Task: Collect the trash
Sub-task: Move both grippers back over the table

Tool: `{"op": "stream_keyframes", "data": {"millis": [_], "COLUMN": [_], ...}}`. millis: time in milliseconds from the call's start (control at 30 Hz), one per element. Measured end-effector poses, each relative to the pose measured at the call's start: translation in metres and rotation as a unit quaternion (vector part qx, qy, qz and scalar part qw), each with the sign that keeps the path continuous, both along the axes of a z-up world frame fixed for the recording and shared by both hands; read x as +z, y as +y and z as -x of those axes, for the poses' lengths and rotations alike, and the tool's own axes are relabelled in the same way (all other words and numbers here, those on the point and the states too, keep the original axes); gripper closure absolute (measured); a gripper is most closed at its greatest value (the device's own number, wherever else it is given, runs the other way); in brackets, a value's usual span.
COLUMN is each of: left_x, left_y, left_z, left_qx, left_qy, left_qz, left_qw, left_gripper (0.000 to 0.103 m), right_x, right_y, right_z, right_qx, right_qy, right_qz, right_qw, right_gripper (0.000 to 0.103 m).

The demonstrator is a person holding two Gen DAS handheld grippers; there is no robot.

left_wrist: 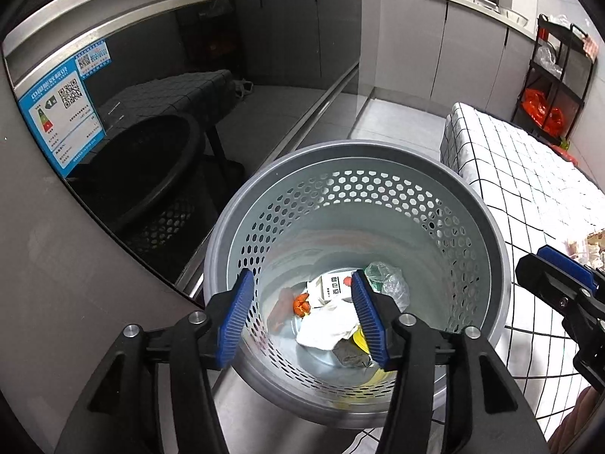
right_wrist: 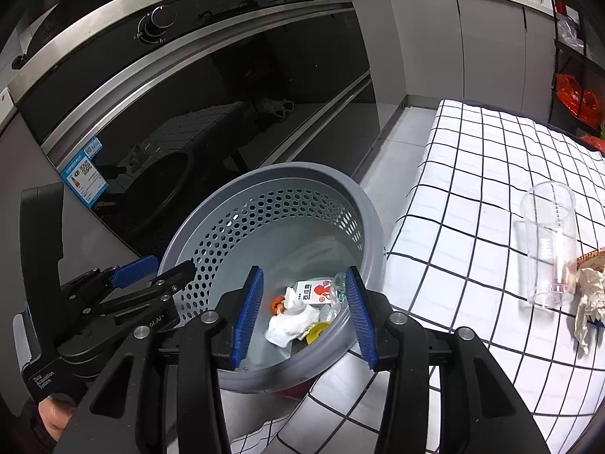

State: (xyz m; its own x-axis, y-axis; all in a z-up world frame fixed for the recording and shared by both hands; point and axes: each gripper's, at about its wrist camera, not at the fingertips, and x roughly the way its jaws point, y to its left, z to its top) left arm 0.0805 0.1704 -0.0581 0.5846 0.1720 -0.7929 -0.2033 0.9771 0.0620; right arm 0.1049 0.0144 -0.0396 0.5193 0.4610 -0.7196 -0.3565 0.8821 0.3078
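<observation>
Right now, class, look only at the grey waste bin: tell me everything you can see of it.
The waste bin is round, grey and looks like plastic, with a smooth thick rim and a wall pierced by hexagonal holes in its upper part. It stands upright and uncovered on the floor, between the dark oven front and the checked tablecloth, which seems to touch its side. At its bottom lie a small printed carton, crumpled white paper, clear plastic wrap and orange scraps. Neither gripper touches it.

Black tool arms, blue ribbed pads [left_wrist: 236,317], silver screws, white "Data Acquisition System" txt.
</observation>
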Motion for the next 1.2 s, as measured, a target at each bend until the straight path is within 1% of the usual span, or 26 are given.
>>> {"op": "stream_keyframes", "data": {"millis": [33, 167, 267, 333, 433, 533, 633, 767, 933, 1067, 1200], "left_x": [0.001, 0.006, 0.009, 0.012, 0.016, 0.017, 0.019, 0.018, 0.017, 0.016, 0.013], "left_y": [0.000, -0.002, -0.005, -0.008, -0.014, -0.021, -0.032, -0.052, -0.087, -0.112, -0.137], "left_z": [0.001, 0.005, 0.008, 0.010, 0.013, 0.015, 0.017, 0.018, 0.016, 0.017, 0.010], "left_qx": [0.000, 0.002, 0.000, -0.003, -0.010, -0.018, -0.031, -0.056, -0.098, -0.126, -0.151], "left_qy": [-0.002, -0.010, -0.014, -0.019, -0.028, -0.033, -0.038, -0.043, -0.045, -0.050, -0.048], "left_qz": [-0.001, -0.002, -0.004, -0.006, -0.007, -0.003, 0.002, 0.006, 0.007, 0.006, 0.008], "left_qw": [1.0000, 0.9999, 0.9999, 0.9998, 0.9995, 0.9993, 0.9988, 0.9975, 0.9942, 0.9908, 0.9873], "left_gripper": [0.045, 0.040, 0.035, 0.029, 0.026, 0.022, 0.018, 0.015, 0.013, 0.012, 0.012], "right_x": [0.001, 0.005, 0.008, 0.010, 0.012, 0.015, 0.019, 0.019, 0.010, 0.000, -0.008], "right_y": [-0.002, -0.007, -0.014, -0.020, -0.027, -0.039, -0.053, -0.082, -0.130, -0.166, -0.192], "right_z": [0.002, 0.010, 0.018, 0.024, 0.032, 0.042, 0.054, 0.073, 0.089, 0.097, 0.097], "right_qx": [-0.002, -0.011, -0.022, -0.032, -0.048, -0.067, -0.088, -0.129, -0.187, -0.233, -0.262], "right_qy": [-0.002, -0.011, -0.021, -0.029, -0.039, -0.047, -0.061, -0.075, -0.063, -0.048, -0.037], "right_qz": [-0.001, 0.002, 0.003, 0.006, 0.014, 0.024, 0.034, 0.044, 0.044, 0.065, 0.067], "right_qw": [1.000, 1.000, 1.000, 0.999, 0.998, 0.996, 0.994, 0.988, 0.979, 0.969, 0.962], "right_gripper": [0.056, 0.051, 0.043, 0.037, 0.032, 0.031, 0.027, 0.025, 0.025, 0.025, 0.025]}}
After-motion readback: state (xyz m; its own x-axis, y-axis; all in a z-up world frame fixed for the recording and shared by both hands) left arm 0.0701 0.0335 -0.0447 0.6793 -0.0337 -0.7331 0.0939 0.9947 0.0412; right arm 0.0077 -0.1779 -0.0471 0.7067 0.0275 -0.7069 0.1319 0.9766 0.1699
